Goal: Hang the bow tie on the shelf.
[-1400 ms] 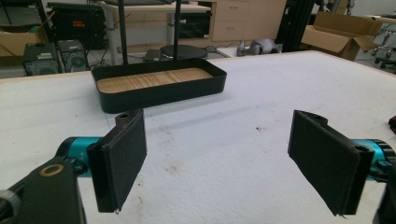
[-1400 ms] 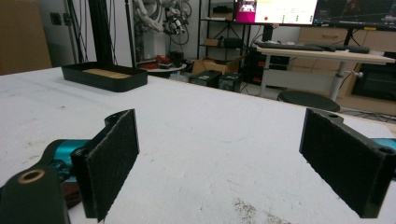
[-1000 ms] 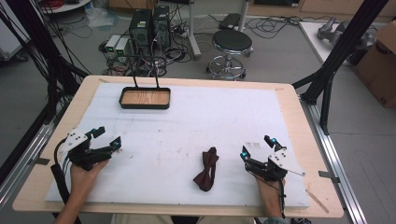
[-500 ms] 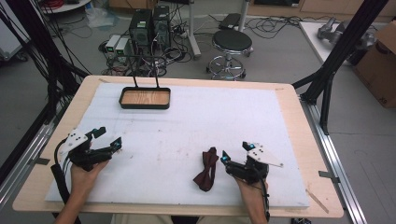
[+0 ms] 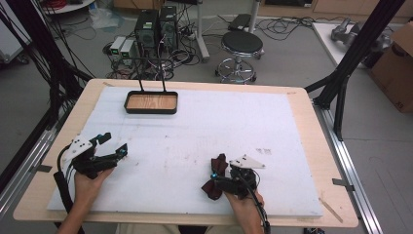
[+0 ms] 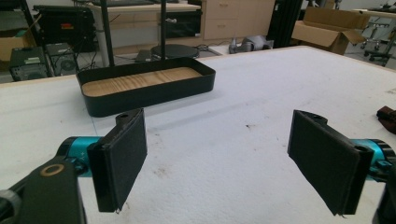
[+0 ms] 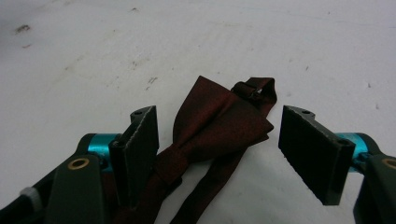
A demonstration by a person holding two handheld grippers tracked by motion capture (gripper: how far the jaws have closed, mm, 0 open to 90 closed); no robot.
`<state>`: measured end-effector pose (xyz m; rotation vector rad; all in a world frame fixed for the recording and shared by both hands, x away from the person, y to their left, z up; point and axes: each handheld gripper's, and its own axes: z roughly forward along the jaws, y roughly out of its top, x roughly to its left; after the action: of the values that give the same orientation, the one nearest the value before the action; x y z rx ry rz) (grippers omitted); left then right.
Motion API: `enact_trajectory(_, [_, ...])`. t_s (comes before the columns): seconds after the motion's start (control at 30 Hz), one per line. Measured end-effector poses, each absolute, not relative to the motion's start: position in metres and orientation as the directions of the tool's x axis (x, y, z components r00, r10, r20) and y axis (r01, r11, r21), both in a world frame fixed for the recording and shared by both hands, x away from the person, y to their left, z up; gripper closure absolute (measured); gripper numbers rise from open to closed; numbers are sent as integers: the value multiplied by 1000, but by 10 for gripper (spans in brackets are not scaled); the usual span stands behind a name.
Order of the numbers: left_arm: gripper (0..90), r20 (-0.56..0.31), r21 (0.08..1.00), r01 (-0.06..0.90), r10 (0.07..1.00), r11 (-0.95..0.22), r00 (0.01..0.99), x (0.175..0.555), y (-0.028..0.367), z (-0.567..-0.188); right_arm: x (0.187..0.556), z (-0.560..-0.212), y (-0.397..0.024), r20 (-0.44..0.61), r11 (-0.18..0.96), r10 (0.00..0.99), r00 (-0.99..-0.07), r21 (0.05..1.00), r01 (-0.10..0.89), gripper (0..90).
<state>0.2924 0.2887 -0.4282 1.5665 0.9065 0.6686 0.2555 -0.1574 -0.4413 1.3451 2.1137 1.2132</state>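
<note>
So the right gripper (image 7: pixel 217 149) is sitting wide open right over the dark red bow tie (image 7: pixel 219 126) near the table's (image 5: pixel 292 105) front edge, knot hugging one jaw, long axis running forward. Left gripper (image 5: pixel 108 145), also wide, is idling near the left edge, and the black tray (image 5: pixel 151 103) is waiting by the far edge.

No legible text, label, brand, number or sign on anything.
</note>
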Motion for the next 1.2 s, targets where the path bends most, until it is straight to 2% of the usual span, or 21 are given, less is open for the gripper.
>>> enact_trajectory(0.3, [204, -59, 981, 188, 842, -51, 536, 292, 289, -428, 257, -443, -153, 160, 187, 859, -486, 786, 589, 385])
enact_trajectory(0.83, [206, -50, 981, 185, 839, -62, 542, 292, 288, -428, 258, -444, -144, 130, 240, 852, -508, 764, 599, 637])
enact_trajectory(0.9, [206, -53, 981, 184, 835, -58, 547, 292, 289, -428, 257, -445, -141, 116, 243, 856, -504, 770, 590, 711])
enact_trajectory(1.0, [206, -52, 981, 183, 836, -59, 546, 292, 289, -428, 256, -445, -141, 106, 249, 854, -510, 777, 578, 748])
enact_trajectory(1.2, [206, -59, 982, 184, 838, -50, 542, 293, 290, -429, 253, -435, -146, 100, 230, 837, -539, 829, 510, 765])
